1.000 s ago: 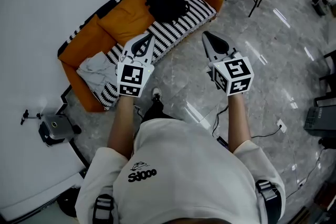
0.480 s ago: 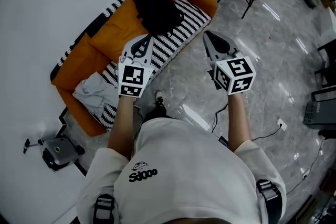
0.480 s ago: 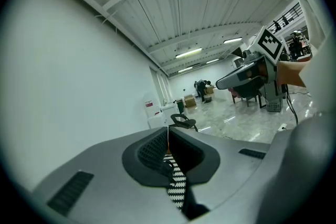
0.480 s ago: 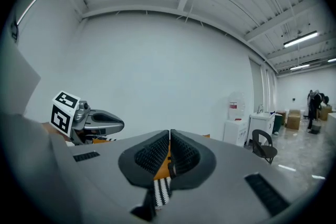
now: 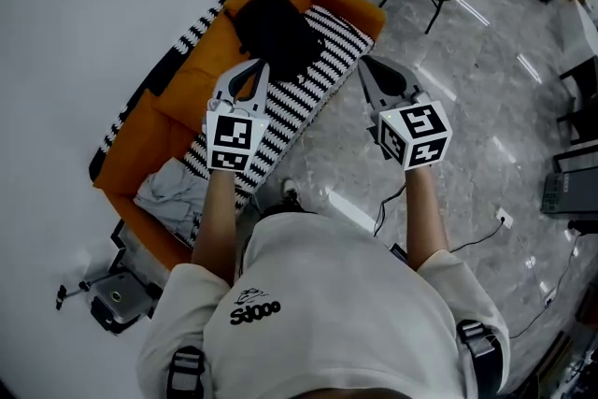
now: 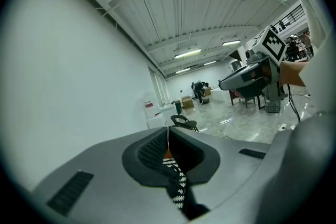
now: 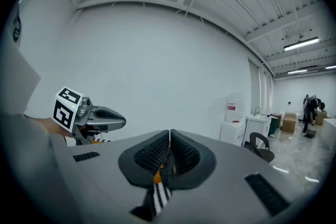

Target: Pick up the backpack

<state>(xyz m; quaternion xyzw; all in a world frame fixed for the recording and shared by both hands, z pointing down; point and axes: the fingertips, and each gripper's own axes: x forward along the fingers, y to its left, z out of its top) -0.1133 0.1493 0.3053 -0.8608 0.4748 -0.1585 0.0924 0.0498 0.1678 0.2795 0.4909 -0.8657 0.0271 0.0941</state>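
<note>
Head view showed the black backpack (image 5: 276, 33) on the orange sofa (image 5: 140, 121). It sat at the far end of the striped seat and leaned on the back cushion, near the far arm. A grey cloth (image 5: 173, 196) lay at the near end of the seat, well apart from the bag. The person stood on the floor just beside the sofa's front edge and held both tools out in front. The left gripper (image 5: 262, 65) was over the front edge of the seat, near the bag but not on it. Its jaws were pressed together with nothing in them. The right gripper (image 5: 364, 63) was over the floor, off the far corner of the sofa, and its jaws were closed and empty too. So the step looked like getting to the bag, and no grab had begun. Next, I think, a gripper would need to open its jaws, reach the top of the bag and close on a handle or strap. I could not see a handle from here.
</note>
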